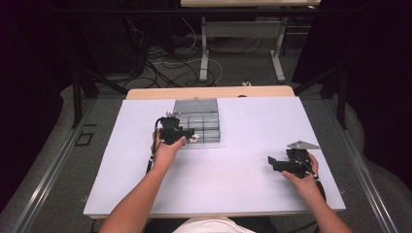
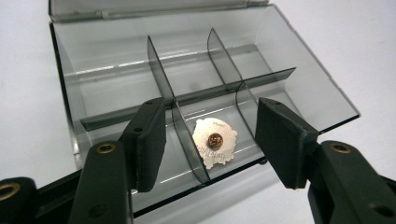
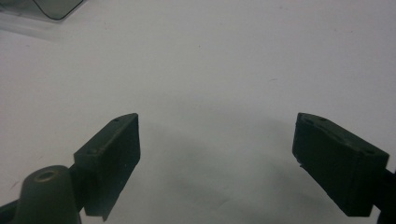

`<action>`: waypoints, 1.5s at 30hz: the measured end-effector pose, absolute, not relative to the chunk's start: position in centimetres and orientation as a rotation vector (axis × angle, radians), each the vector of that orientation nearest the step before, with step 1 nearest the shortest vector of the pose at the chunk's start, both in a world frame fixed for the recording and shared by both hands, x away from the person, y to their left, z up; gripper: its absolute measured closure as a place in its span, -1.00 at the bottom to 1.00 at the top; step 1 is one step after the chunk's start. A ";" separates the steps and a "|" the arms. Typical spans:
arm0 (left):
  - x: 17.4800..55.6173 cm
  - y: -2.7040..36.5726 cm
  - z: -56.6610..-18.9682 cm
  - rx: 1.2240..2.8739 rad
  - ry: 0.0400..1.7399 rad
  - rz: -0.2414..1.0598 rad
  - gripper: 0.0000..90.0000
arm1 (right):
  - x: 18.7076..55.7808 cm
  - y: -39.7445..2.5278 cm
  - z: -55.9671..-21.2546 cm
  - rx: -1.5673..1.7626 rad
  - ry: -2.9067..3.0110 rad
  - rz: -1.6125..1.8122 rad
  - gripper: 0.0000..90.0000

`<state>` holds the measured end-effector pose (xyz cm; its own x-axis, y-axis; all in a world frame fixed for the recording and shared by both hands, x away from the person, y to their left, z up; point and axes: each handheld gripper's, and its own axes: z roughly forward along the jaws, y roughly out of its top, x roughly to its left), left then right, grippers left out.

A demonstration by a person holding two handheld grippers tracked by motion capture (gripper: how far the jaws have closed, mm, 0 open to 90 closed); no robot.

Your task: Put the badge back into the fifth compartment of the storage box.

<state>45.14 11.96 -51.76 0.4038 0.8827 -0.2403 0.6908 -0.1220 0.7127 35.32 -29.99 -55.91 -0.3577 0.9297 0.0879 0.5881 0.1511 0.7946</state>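
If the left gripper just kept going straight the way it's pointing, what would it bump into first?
Probably the small round pin badge in the near middle compartment of the open grey compartment box. It lies between the open jaws of the left gripper. The left jaw might catch the divider beside it first; depth is unclear.

We work on a table (image 1: 145, 184) with a white top and a light wooden edge showing along its far side. One item lies directly on it: a smoky clear compartment box (image 1: 197, 127), lid open toward the far edge, left of centre. Its dividers form six compartments.
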 end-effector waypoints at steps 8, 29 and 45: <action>44.4 13.5 -50.6 1.875 1.311 0.326 -0.12 | 35.1 -30.0 -55.6 1.441 1.991 1.085 -0.67; 40.5 18.1 -48.3 1.803 1.249 0.370 -0.61 | 35.0 -30.2 -55.4 1.436 1.968 1.087 -0.67; 36.9 22.4 -48.1 1.811 1.224 0.418 -0.99 | 34.8 -30.2 -55.4 1.443 1.953 1.087 -0.67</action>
<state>36.90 22.37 -48.12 0.4565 0.8690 -0.1907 0.5711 -0.1219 0.8118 34.78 -30.25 -55.36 -0.3318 0.9401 0.0783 0.5618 0.1302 0.8169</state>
